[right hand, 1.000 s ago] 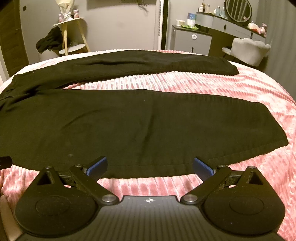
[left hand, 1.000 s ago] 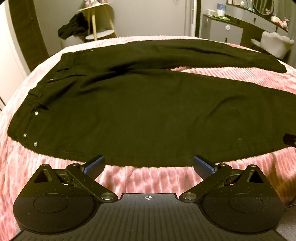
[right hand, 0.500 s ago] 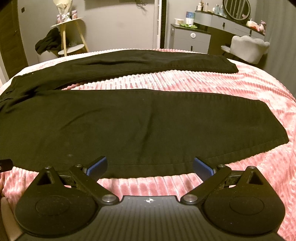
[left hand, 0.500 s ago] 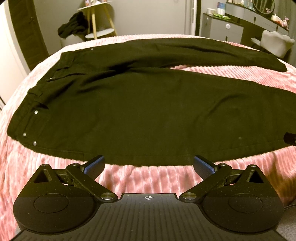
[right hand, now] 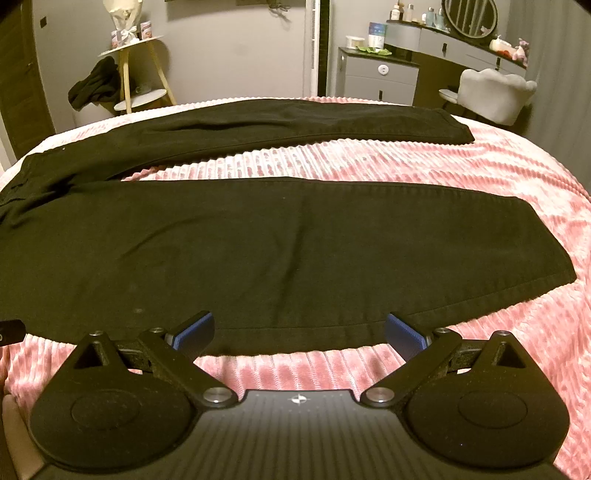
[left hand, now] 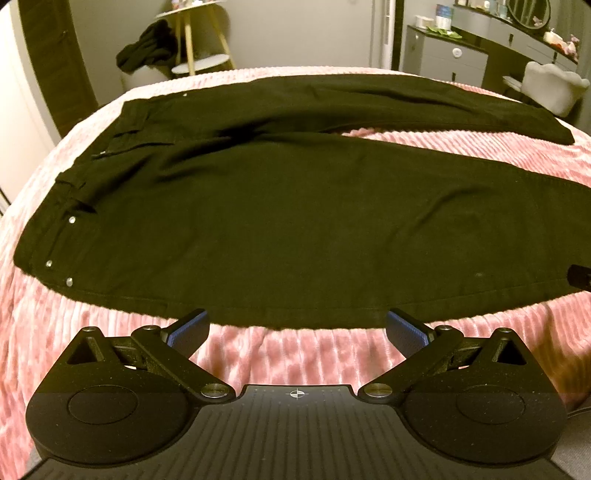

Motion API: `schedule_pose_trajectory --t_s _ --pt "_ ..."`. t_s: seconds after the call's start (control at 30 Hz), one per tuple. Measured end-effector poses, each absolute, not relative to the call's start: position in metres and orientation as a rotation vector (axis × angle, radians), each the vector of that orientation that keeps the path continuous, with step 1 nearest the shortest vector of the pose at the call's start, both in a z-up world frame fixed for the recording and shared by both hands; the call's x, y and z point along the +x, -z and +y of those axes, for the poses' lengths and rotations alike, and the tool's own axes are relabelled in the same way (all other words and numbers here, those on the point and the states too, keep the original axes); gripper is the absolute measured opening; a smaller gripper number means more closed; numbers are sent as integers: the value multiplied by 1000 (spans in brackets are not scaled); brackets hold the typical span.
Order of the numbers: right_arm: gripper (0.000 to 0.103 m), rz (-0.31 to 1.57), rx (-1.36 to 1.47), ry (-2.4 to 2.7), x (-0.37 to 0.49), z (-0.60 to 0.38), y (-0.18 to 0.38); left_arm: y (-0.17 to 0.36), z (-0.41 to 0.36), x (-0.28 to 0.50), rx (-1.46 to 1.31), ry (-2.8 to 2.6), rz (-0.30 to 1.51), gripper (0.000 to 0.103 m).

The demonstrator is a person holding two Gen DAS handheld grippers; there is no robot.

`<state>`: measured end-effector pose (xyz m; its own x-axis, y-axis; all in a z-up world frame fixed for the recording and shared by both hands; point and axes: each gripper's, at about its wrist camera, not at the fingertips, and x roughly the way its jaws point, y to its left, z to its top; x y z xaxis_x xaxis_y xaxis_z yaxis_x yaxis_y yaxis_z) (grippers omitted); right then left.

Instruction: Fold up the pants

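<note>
Left wrist view: black pants [left hand: 288, 218] spread flat on a bed under a pink ribbed bedspread [left hand: 303, 354], waistband to the left with small metal rivets [left hand: 69, 282] near the lower left corner, legs running off to the right. Far leg angled away from the near one, a wedge of pink showing between them. Left hand-held gripper [left hand: 297, 328] low over the bedspread at the near hem edge of the pants, jaws spread wide, blue pads [left hand: 188, 330] empty and holding nothing. A sliver of the other tool visible at the right edge (too little to tell more).

Right wrist view: same pants [right hand: 280, 251], here the lower leg portions, near leg cuff ending toward the right, far leg [right hand: 258, 125] lying across the back of the bed. Right hand-held gripper [right hand: 299, 330] also spread wide and empty, pads just at the near edge of the near leg, touching or just above (cannot tell which). Beyond the bed: a small round side table [right hand: 131, 74] with dark clothing draped on it, a grey dresser [right hand: 380, 74], a pale upholstered chair [right hand: 495, 94], an oval mirror [right hand: 469, 16].
</note>
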<state>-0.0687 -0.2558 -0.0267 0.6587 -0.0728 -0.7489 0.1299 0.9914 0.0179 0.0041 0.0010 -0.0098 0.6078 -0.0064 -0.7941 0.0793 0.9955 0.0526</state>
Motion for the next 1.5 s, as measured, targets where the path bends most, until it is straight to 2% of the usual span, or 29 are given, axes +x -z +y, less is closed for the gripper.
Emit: schedule_pose_trajectory --t_s 1.5 --pt "99 849 120 116 -68 -261 26 10 2 6 82 51 932 103"
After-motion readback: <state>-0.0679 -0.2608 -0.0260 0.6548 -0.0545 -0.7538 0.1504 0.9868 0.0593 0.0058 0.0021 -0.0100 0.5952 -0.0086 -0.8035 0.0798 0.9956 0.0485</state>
